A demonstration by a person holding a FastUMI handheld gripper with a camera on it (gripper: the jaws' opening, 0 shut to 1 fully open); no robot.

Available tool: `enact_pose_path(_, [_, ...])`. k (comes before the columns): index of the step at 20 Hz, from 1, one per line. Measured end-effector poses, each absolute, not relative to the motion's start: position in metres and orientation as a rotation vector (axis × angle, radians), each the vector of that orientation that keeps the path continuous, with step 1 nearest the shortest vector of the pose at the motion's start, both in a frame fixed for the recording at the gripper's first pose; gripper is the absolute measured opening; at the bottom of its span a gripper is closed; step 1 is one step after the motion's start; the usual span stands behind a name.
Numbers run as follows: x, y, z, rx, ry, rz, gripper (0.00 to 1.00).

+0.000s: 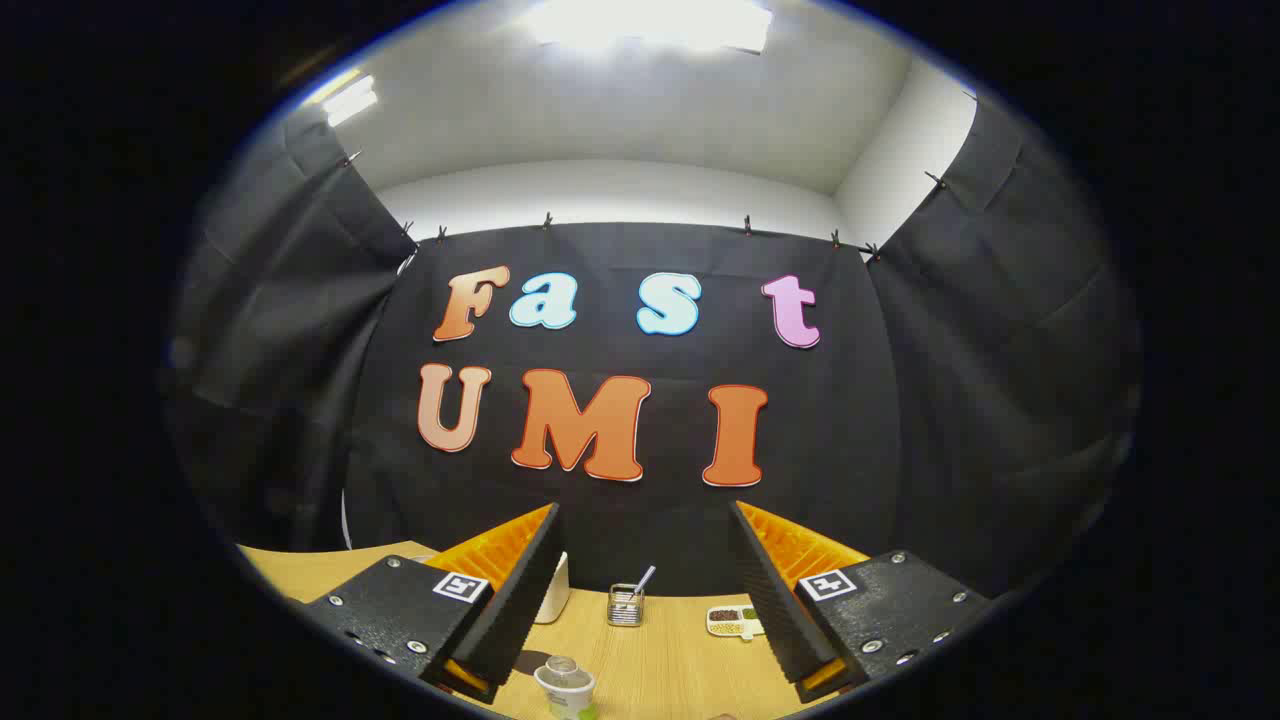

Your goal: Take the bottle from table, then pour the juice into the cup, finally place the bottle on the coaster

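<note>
My gripper is open, its two fingers spread wide above the wooden table with nothing between them. Below and between the fingers, near the left one, stands a small clear bottle with a white collar and a green label, seen from above. A dark round patch lies on the table just left of the bottle, partly hidden by the left finger; I cannot tell whether it is the coaster. A white cup-like container stands beyond the left finger, half hidden behind it.
A small wire holder with a straw or spoon in it stands at the table's far edge between the fingers. A white divided dish of brown and green bits lies beside the right finger. Black cloth walls close the booth behind and on both sides.
</note>
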State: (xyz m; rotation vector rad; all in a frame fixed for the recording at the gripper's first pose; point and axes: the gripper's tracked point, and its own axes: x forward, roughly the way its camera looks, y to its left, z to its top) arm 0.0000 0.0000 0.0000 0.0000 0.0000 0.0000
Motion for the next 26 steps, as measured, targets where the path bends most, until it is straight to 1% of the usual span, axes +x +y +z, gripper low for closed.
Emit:
enact_pose_path(17, [0.001, 0.012, 0.001, 0.014, -0.008, 0.040, 0.97])
enact_pose_path(26, [-0.003, 0.020, -0.020, 0.057, 0.011, 0.086, 0.97])
